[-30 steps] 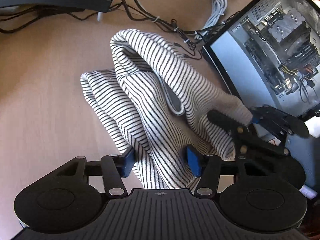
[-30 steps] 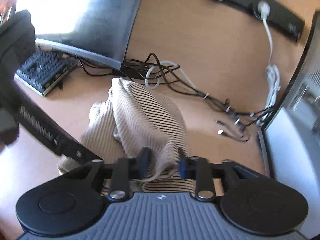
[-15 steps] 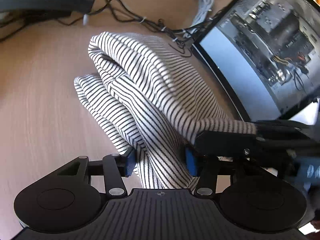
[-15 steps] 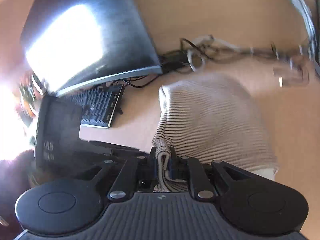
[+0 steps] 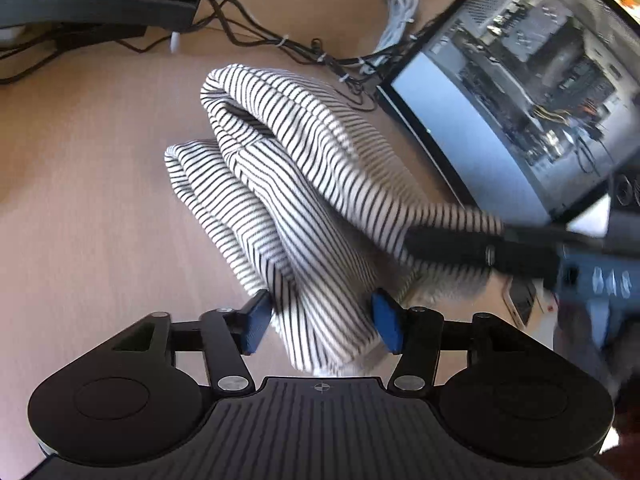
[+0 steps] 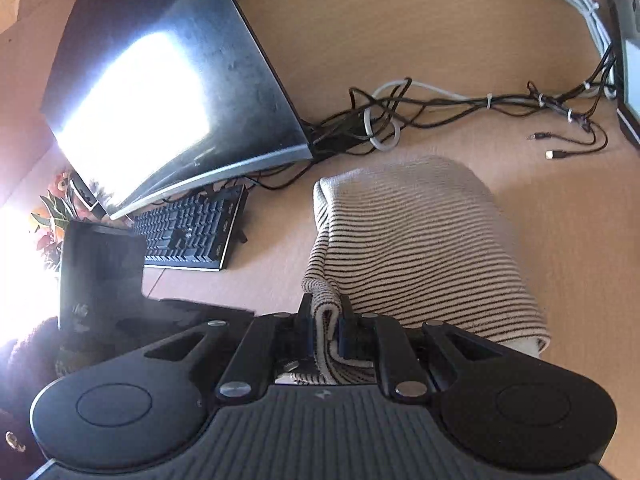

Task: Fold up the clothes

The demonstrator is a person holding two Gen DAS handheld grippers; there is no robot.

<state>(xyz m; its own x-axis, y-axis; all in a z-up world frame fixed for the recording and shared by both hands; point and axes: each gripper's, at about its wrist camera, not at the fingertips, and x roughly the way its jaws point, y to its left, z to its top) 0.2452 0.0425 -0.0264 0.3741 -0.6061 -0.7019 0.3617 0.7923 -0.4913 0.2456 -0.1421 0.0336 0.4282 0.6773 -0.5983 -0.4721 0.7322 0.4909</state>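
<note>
Bench (image 5: 80, 200): light wood, runs ahead of and either side of the jaws in both views.

Left wrist view: open PC case (image 5: 532, 76) ahead-right of the jaws, side panel off, board and wiring visible. Black cables (image 5: 280, 40) run across the bench far ahead, with a coiled white cable (image 5: 396, 12) beside them. Monitor base (image 5: 100, 4) far ahead-left.

Right wrist view: monitor (image 6: 160, 92) ahead-left of the jaws, tilted, strong glare on the screen. Black keyboard (image 6: 192, 232) below its edge, left of the jaws. Tangle of cables (image 6: 440, 108) straight ahead, loose plugs (image 6: 556, 155) on the bench ahead-right. Flowers (image 6: 52, 208) far left, blown out by light.
</note>
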